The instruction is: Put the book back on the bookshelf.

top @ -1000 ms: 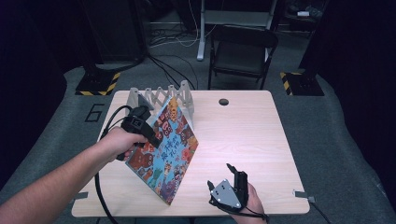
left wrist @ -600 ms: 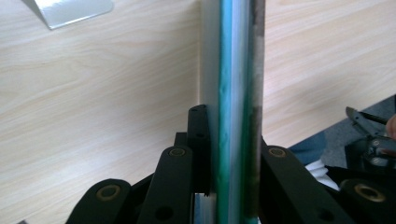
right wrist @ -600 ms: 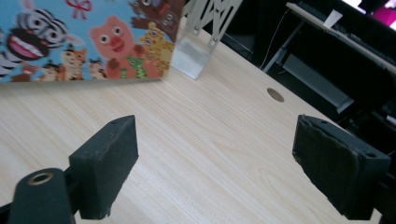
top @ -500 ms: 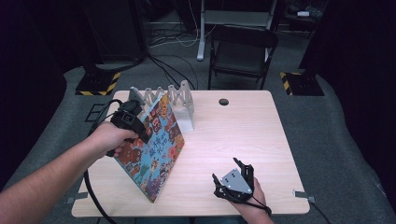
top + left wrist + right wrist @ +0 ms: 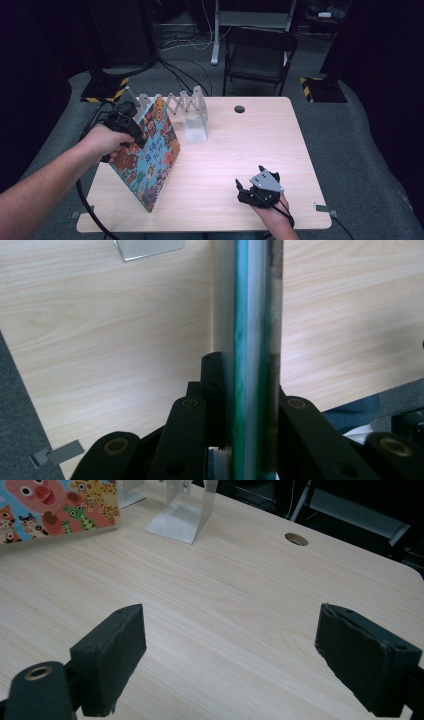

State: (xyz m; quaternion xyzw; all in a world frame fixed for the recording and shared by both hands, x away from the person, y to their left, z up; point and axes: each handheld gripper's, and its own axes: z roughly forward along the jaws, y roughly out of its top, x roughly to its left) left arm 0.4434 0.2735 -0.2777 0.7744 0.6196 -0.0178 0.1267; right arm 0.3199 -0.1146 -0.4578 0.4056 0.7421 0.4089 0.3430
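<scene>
A colourful picture book [image 5: 150, 157] stands tilted on its lower edge at the table's left side. My left gripper [image 5: 125, 126] is shut on its upper edge. In the left gripper view the book's edge [image 5: 252, 330] runs straight up between the two black jaws of that gripper [image 5: 250, 405]. My right gripper [image 5: 257, 190] rests near the front right of the table, open with nothing in it. In the right gripper view its pads [image 5: 112, 655] stand wide apart over bare wood, and a corner of the book [image 5: 55, 505] shows at the top left.
A metal accordion-style rack [image 5: 186, 107] stands at the back of the wooden table [image 5: 260, 145], just beyond the book; its base plate [image 5: 180, 517] faces the right gripper. A cable hole [image 5: 239, 109] lies at the back centre. A black chair [image 5: 257, 55] stands behind the table.
The left gripper has swung the book leftward and tipped it more upright. The right gripper has shifted a little to the right and stays open.
</scene>
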